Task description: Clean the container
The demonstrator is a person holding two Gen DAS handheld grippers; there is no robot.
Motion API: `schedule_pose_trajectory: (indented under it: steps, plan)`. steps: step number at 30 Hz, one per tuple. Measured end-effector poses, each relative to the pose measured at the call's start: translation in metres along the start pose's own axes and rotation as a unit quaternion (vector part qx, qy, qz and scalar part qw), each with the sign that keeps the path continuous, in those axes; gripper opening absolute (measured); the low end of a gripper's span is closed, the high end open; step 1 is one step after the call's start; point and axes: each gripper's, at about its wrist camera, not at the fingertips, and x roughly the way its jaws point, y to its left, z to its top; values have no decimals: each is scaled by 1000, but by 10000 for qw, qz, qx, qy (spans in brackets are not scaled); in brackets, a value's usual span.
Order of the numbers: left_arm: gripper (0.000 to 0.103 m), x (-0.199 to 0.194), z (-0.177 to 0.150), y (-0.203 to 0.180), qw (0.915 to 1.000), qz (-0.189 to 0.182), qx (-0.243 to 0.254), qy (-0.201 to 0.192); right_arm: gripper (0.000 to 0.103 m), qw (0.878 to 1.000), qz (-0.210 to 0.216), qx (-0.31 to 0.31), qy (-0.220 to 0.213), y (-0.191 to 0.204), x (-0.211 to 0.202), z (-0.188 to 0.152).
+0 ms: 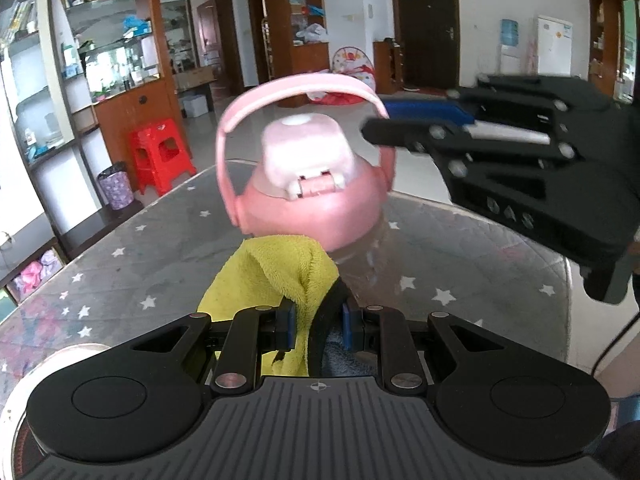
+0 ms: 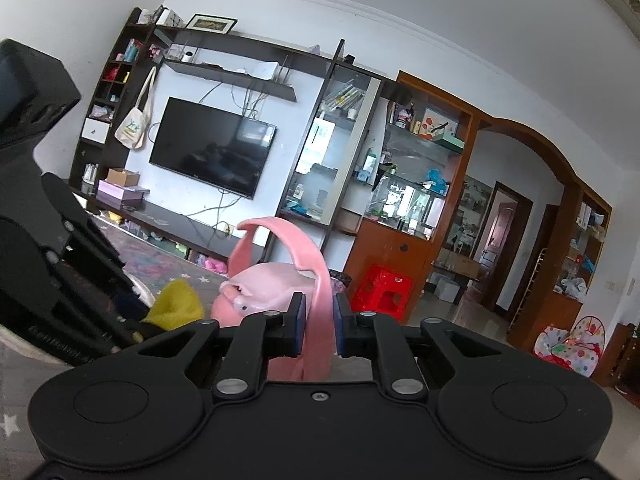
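A pink container (image 1: 312, 196) with a flip lid and an arched pink handle (image 1: 296, 88) stands on the starred table (image 1: 132, 264). My left gripper (image 1: 318, 326) is shut on a yellow cloth (image 1: 272, 276), whose front edge touches the container's near side. My right gripper (image 2: 318, 320) is shut on the pink handle (image 2: 316, 292) and holds the container (image 2: 256, 288). In the left wrist view the right gripper (image 1: 384, 120) comes in from the right at the handle's top. The yellow cloth (image 2: 176, 300) and the left gripper's black body (image 2: 48, 272) show at the left of the right wrist view.
A round white object (image 1: 60, 360) lies at the table's near left edge. A red stool (image 1: 160, 156) and a patterned bin (image 1: 116, 184) stand on the floor beyond the table. Shelves and cabinets line the walls. A black cable (image 1: 616, 344) hangs at the right.
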Motion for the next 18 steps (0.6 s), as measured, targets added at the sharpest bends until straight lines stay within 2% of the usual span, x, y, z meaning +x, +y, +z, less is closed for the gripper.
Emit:
schedule_pose_trajectory:
  steps: [6,18]
  plan:
    - [21,12,-5,-9,9999,-140,-11,74,10,9999,-80,-13,-97,-9,5,9]
    - [21,38,-23,-18,9985,-301,-173,419,10,9994,-206,242,-107,-16,10,1]
